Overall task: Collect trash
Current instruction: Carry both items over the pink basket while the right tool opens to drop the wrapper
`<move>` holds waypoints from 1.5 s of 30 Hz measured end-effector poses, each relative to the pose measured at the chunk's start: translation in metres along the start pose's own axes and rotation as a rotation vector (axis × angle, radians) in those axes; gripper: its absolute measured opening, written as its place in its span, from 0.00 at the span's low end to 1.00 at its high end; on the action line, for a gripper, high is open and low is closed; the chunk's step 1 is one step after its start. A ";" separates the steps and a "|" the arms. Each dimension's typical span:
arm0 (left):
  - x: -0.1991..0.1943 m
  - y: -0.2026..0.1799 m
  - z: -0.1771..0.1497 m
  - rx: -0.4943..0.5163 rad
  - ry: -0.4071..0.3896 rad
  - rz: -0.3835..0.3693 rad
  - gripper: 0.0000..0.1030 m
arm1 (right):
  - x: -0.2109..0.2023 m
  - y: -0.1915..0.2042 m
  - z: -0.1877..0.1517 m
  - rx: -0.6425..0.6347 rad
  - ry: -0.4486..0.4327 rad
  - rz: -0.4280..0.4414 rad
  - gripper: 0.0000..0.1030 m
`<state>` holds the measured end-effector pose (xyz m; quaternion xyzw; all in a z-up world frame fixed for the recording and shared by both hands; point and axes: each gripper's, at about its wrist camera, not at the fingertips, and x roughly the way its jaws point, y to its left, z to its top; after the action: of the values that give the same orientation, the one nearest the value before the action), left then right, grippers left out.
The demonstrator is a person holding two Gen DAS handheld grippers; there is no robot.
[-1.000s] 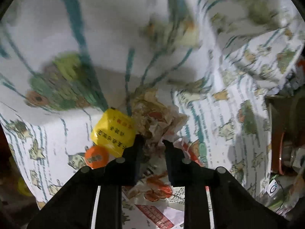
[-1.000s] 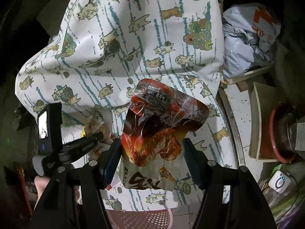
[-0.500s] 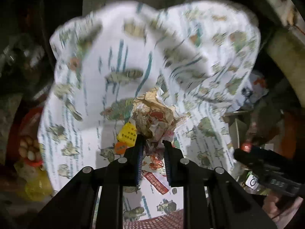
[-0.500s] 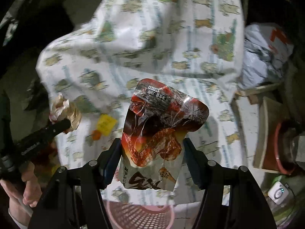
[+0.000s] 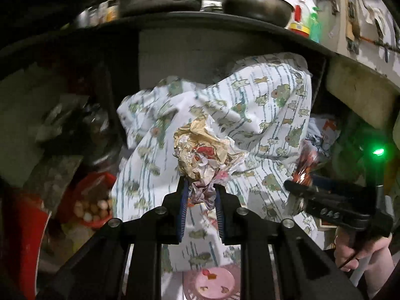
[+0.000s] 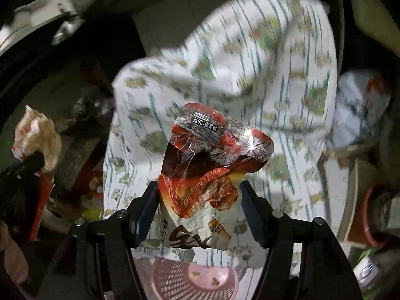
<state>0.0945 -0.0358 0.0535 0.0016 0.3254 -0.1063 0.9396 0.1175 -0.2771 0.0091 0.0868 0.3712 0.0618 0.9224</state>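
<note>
My left gripper is shut on a crumpled paper wrapper, tan and white with red print, held in the air above the patterned cloth. It also shows in the right wrist view at the far left. My right gripper is shut on a red and silver snack bag, held upright above the cloth. The right gripper also shows in the left wrist view at the right. A pink mesh basket sits below both grippers and shows in the right wrist view too.
A dark shelf with metal pots and bottles hangs over the cloth. A red bowl of small round items is at the left. A grey plastic bag and a red-rimmed pot lie at the right.
Both grippers have pulled back and up from the cloth with their trash. The pink basket now shows below them. A yellow packet on the cloth has left the left wrist view.
</note>
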 end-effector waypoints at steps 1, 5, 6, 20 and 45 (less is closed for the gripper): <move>-0.003 0.003 -0.006 0.002 -0.001 0.019 0.19 | -0.009 0.007 -0.001 -0.014 -0.021 -0.003 0.65; -0.006 0.009 -0.027 0.013 0.039 0.065 0.19 | -0.036 0.031 -0.009 -0.043 -0.075 0.009 0.65; -0.005 0.012 -0.032 0.002 0.061 0.062 0.19 | -0.041 0.038 -0.014 -0.048 -0.079 0.012 0.65; 0.052 0.023 -0.104 -0.028 0.294 0.065 0.19 | -0.006 0.068 -0.090 -0.137 0.123 -0.037 0.65; 0.142 0.024 -0.173 -0.103 0.622 0.054 0.19 | 0.149 0.044 -0.209 -0.134 0.595 -0.077 0.66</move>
<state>0.1028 -0.0278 -0.1716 -0.0047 0.6021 -0.0593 0.7962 0.0774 -0.1838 -0.2304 -0.0101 0.6233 0.0738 0.7785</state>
